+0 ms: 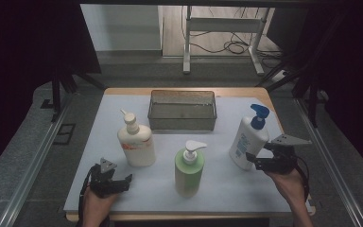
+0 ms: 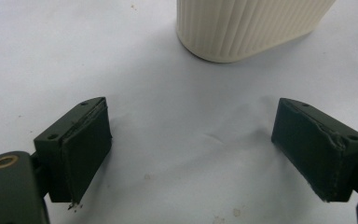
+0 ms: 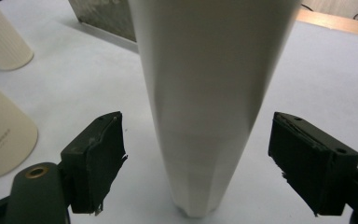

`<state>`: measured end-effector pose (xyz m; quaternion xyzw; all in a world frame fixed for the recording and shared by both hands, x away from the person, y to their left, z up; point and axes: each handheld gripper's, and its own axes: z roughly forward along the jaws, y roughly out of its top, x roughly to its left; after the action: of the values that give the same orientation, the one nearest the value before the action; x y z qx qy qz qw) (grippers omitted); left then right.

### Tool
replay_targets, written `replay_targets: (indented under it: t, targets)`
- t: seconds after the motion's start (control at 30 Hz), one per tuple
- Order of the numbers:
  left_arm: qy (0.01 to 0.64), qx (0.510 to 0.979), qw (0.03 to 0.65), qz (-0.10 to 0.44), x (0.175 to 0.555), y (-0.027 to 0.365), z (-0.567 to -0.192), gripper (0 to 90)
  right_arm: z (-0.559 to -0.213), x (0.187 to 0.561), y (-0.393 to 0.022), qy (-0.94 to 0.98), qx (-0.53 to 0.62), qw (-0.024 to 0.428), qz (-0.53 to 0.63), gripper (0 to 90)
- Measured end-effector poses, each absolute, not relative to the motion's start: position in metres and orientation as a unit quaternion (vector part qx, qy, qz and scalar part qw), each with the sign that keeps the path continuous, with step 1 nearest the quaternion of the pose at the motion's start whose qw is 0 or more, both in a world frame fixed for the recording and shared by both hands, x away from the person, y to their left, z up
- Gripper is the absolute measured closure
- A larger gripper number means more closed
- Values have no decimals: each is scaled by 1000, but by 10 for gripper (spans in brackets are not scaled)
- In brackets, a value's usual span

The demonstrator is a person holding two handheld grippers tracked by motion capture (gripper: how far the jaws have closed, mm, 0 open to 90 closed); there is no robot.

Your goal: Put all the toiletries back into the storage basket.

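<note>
white bottle with the blue pump [image 1: 246,139] stands upright at the desk's [image 1: 94,179] right side, between the spread jaws of your right tool [image 1: 256,160], pads clear of it. your left tool [image 1: 121,182] gapes empty, near the cream bottle [image 1: 136,142].

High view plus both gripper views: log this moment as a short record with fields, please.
surface: white mat on a wooden table
bottles: cream pump bottle, green pump bottle, white bottle with blue pump
container: grey bin at the back, nothing seen inside
left gripper: open, resting on the mat, facing the cream pump bottle
right gripper: open, fingers either side of the white bottle with blue pump, gaps showing on both sides
bottles upright: all three
</note>
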<state>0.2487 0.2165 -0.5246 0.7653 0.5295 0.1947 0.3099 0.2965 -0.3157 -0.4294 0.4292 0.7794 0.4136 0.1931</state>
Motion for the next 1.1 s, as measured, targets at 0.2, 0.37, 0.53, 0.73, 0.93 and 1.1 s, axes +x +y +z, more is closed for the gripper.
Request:
replay_targets:
  t: [0.2, 0.37, 0.53, 0.73, 0.93, 1.1]
  targets:
    - [530, 765, 310, 195, 249, 217, -525, 115, -424, 303, -312, 775, 430, 201, 417, 187]
    - [530, 765, 310, 195, 249, 217, -525, 115, -420, 308, -307, 774, 427, 206, 419, 188]
    - [529, 766, 309, 195, 249, 217, -524, 115, -419, 312, -301, 777, 422, 213, 415, 194]
    - [529, 766, 309, 195, 249, 217, -525, 115, -418, 318, -297, 777, 424, 222, 410, 229]
    - [529, 766, 309, 195, 249, 217, -525, 115, -416, 324, -296, 774, 425, 227, 410, 281]
    - [529, 766, 309, 195, 249, 217, -525, 115, -417, 327, -293, 776, 423, 228, 409, 313]
